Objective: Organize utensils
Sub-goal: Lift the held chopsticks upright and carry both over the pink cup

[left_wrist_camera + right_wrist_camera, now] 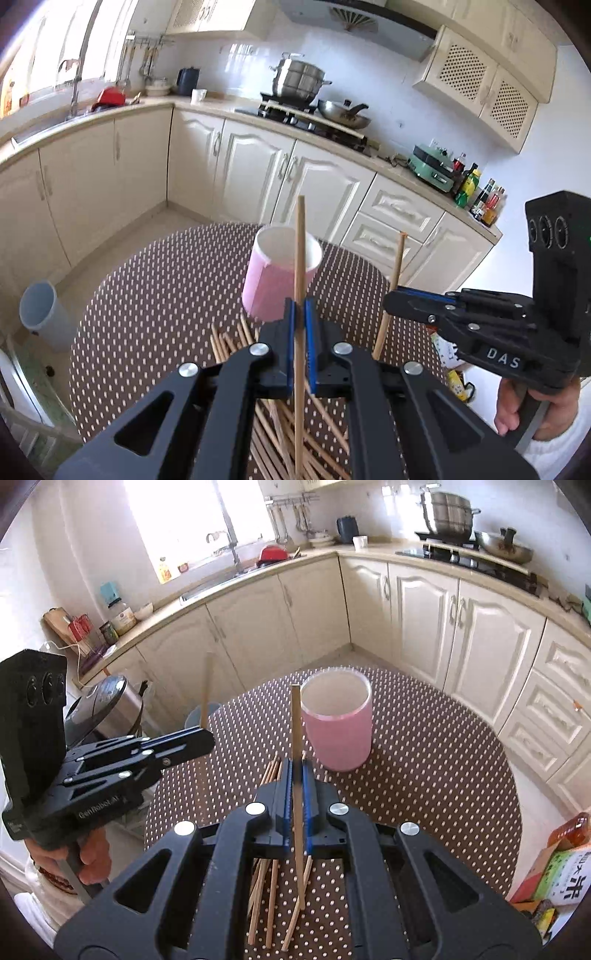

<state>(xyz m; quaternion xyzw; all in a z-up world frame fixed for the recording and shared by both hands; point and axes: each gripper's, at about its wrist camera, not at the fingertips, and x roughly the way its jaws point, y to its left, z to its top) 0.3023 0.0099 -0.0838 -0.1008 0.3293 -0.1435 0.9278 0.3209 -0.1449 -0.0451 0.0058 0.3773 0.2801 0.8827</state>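
My left gripper is shut on one wooden chopstick that stands nearly upright above the table. The pink cup stands just beyond it, open and upright. In the right wrist view, my right gripper is shut on another chopstick, also upright, with the pink cup just past it to the right. Each gripper shows in the other's view: the right gripper at the right, the left gripper at the left. Several loose chopsticks lie on the table under both grippers.
The round table has a brown dotted cloth. A box and a bottle sit at its right edge. A grey bin stands on the floor to the left. Cream cabinets, a sink and a stove with pots line the far walls.
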